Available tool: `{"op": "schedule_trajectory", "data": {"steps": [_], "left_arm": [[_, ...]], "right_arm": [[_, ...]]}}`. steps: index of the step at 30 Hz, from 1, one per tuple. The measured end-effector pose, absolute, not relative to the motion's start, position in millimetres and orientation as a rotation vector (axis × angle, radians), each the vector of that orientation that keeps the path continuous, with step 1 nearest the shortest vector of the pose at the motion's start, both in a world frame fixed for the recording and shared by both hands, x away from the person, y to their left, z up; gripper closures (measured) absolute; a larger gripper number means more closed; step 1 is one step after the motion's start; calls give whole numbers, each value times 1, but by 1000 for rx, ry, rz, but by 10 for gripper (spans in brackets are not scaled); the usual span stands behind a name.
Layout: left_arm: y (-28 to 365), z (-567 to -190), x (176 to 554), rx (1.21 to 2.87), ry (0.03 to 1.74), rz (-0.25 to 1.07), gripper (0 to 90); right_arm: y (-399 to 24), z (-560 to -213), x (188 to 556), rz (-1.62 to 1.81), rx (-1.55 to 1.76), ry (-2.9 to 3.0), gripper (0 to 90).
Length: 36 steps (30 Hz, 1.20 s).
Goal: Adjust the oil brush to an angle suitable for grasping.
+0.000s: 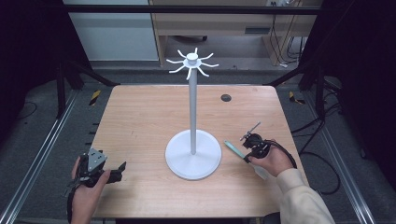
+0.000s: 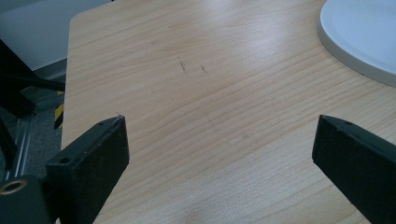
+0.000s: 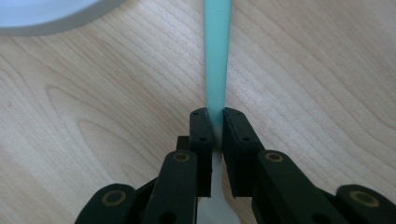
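We are looking at the right tool (image 3: 214, 122) pinching a utensil (image 3: 217, 56) by its teal handle — the two black jaws are pressing together on it, one on each flat side. The utensil is lying on the tabletop (image 1: 140, 121), just right of the stand (image 1: 193, 154) and its round white base. Its long axis is running straight ahead of the jaws, away from the hand; a pale, wider end is passing back beneath the tool, its shape unclear to us. In the high view the right hand (image 1: 271, 158) is resting low at the tabletop's right edge, the tool pointing up and left toward the base. This hand is by far the nearer to the utensil. The left tool (image 2: 219, 149) is standing spread and empty over bare wood, well apart — its hand (image 1: 86, 186) is resting at the near left corner.
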<state>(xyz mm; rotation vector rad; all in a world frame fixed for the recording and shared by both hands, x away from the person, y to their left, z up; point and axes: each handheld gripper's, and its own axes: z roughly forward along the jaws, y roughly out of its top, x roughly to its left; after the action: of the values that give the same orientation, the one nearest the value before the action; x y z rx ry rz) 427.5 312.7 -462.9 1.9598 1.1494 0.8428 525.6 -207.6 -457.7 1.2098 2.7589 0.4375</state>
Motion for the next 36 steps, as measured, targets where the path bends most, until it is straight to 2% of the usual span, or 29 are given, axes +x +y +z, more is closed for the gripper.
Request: {"op": "schedule_trajectory", "data": {"steps": [20, 36], "left_arm": [[311, -463, 427, 1963, 1145, 843, 34], [314, -461, 426, 1925, 1150, 857, 36]], "right_arm": [[-212, -370, 501, 880, 1071, 2444, 824], [-209, -349, 499, 1112, 1073, 2241, 825]]}}
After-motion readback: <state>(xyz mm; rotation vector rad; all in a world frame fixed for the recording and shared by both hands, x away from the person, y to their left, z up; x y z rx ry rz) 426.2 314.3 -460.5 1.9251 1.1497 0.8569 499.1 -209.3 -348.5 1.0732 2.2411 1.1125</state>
